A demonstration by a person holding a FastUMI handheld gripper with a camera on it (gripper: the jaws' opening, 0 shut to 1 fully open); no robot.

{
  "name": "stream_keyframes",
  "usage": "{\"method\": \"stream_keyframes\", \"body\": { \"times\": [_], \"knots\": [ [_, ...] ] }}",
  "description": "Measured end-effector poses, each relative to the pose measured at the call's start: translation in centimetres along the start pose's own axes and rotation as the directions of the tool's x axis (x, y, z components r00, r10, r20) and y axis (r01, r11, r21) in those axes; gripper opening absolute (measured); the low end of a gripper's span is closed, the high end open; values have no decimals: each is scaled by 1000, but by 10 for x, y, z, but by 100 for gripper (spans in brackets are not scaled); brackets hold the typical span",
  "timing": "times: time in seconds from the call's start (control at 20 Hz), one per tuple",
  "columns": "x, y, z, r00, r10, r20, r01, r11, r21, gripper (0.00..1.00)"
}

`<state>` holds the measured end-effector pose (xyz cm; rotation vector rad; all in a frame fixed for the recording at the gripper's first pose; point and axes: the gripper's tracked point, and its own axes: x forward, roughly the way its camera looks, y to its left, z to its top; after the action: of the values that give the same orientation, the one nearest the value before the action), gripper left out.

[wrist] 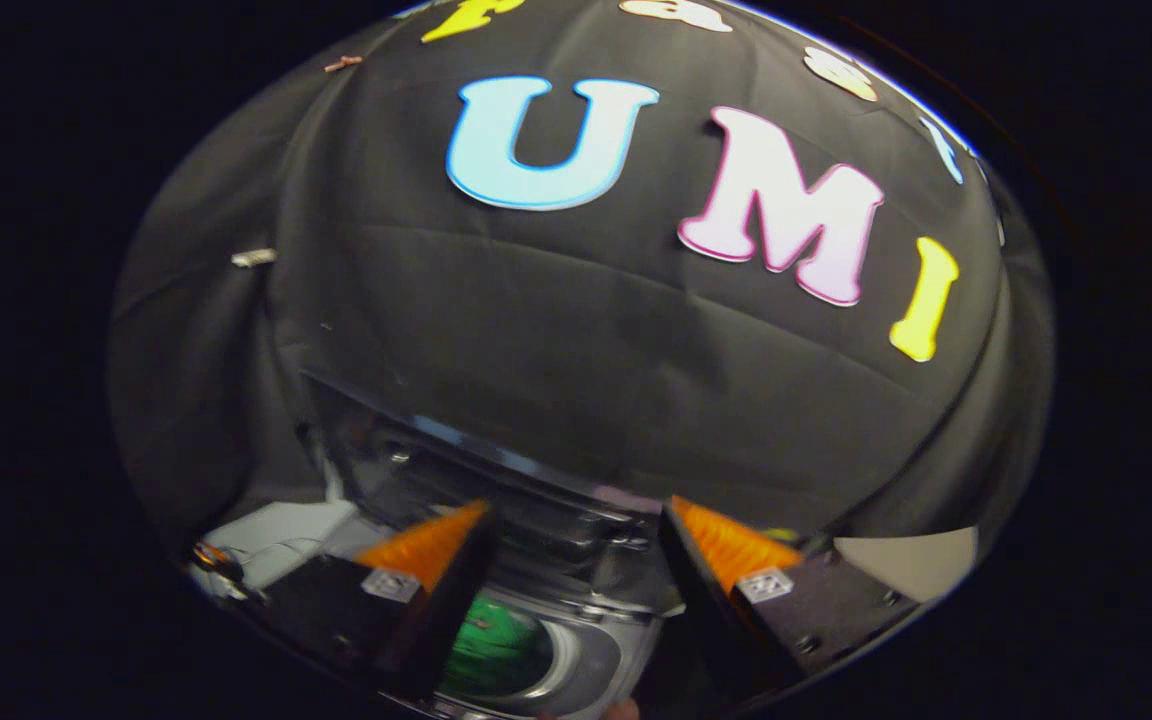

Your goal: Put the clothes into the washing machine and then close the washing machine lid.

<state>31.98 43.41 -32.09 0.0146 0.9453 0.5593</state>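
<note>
My gripper (576, 505) is open, and its two fingers hold nothing. Between and below the fingers lies the washing machine's round drum opening (576, 655), with a green piece of clothing (496, 640) inside it. The machine's dark glass lid (436, 465) stands raised just beyond the fingertips, tilted back toward the booth wall. I am above the machine, looking over its open top.
The washing machine's white top panel (276, 535) shows left of the left finger. A pale flat surface (911, 560) lies to the right of the right finger. Black cloth wall rises close behind the raised lid.
</note>
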Motion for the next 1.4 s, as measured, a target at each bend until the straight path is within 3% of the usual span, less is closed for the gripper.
{"method": "stream_keyframes", "body": {
  "times": [0.05, 0.1, 0.15, 0.3, 0.45, 0.6, 0.7, 0.8, 1.4],
  "knots": [
    [2, 19, -33, 987, 100, -129, -75, 979, 188, 100],
    [12, 23, -47, 976, 139, -169, -84, 951, 298, 100],
    [17, 21, -46, 980, 139, -143, -89, 947, 308, 100],
    [15, -6, -8, 998, 22, 66, -29, 994, 109, 97],
    [-18, -15, 68, 959, -1, 283, -15, 998, 55, 97],
    [-32, -20, 124, 922, -47, 385, 35, 999, 37, 96],
    [-14, -43, 135, 918, -138, 370, 135, 990, 35, 97],
    [12, -63, 124, 931, -194, 309, 185, 981, 60, 97],
    [-8, -45, 64, 981, -54, 188, 43, 997, 59, 99]
  ]
}}
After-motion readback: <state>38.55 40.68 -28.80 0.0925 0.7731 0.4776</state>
